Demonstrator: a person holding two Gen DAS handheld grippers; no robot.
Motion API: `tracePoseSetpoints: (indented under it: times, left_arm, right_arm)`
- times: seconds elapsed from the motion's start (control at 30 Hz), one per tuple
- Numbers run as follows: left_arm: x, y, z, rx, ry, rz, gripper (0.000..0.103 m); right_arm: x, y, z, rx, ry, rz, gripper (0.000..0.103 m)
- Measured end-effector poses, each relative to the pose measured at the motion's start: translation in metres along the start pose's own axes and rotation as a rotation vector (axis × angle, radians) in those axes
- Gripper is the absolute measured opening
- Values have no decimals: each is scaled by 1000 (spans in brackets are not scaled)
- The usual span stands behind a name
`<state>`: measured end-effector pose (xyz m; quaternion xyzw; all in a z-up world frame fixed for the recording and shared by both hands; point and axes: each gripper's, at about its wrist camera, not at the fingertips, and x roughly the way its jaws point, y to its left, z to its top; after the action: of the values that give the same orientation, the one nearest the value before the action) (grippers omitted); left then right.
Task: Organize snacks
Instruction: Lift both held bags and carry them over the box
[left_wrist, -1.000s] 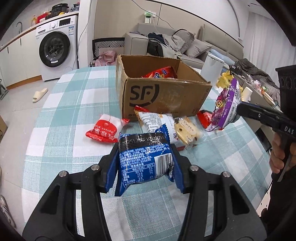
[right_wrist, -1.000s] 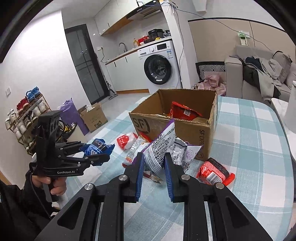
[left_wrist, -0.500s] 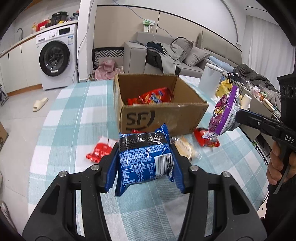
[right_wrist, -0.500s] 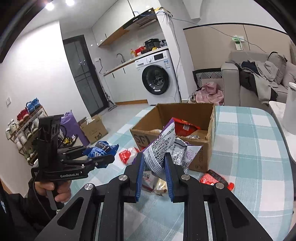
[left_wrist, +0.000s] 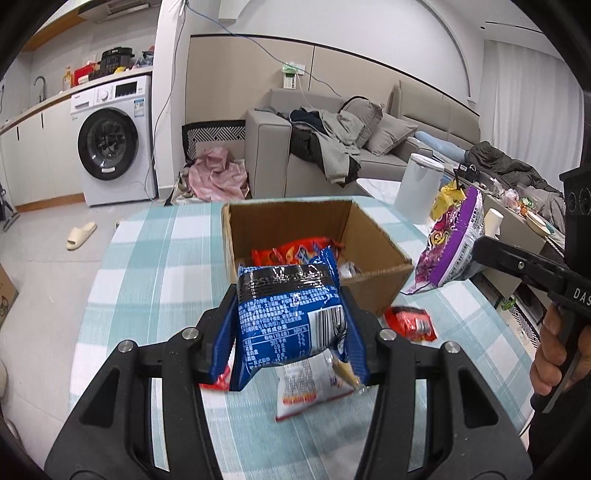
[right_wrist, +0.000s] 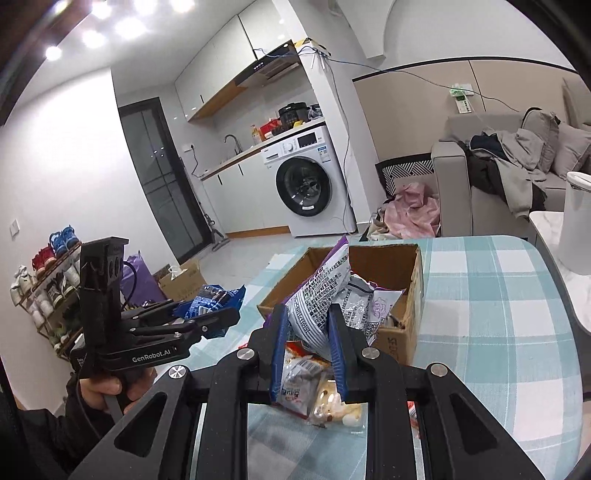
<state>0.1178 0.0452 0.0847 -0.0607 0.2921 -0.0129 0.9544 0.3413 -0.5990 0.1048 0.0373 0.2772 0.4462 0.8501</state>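
My left gripper (left_wrist: 288, 339) is shut on a blue snack packet (left_wrist: 291, 314), held above the table just in front of the open cardboard box (left_wrist: 376, 295). My right gripper (right_wrist: 308, 350) is shut on a purple and white snack bag (right_wrist: 321, 295), raised near the box's right side; the bag also shows in the left wrist view (left_wrist: 454, 243). The box (right_wrist: 402, 336) holds a red packet (left_wrist: 295, 253). A white and red packet (left_wrist: 310, 387), a biscuit pack (right_wrist: 332, 402) and a red packet (left_wrist: 410, 321) lie on the checked tablecloth (left_wrist: 155, 258).
A white canister (left_wrist: 419, 192) stands on a side table beyond the box, at the right. A sofa with clothes (left_wrist: 332, 147) and a washing machine (left_wrist: 110, 144) stand behind the table. A cup (left_wrist: 493, 221) and clutter sit far right.
Both grippers have risen with their packets and come closer to the box. The box's inside now shows more from above.
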Motion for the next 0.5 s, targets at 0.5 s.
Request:
tracePoseSetpoints:
  times: [0.5]
  left_arm:
    - [21, 7, 40, -7, -35, 10, 48]
  right_arm:
    - [27, -3, 34, 12, -4, 3, 22]
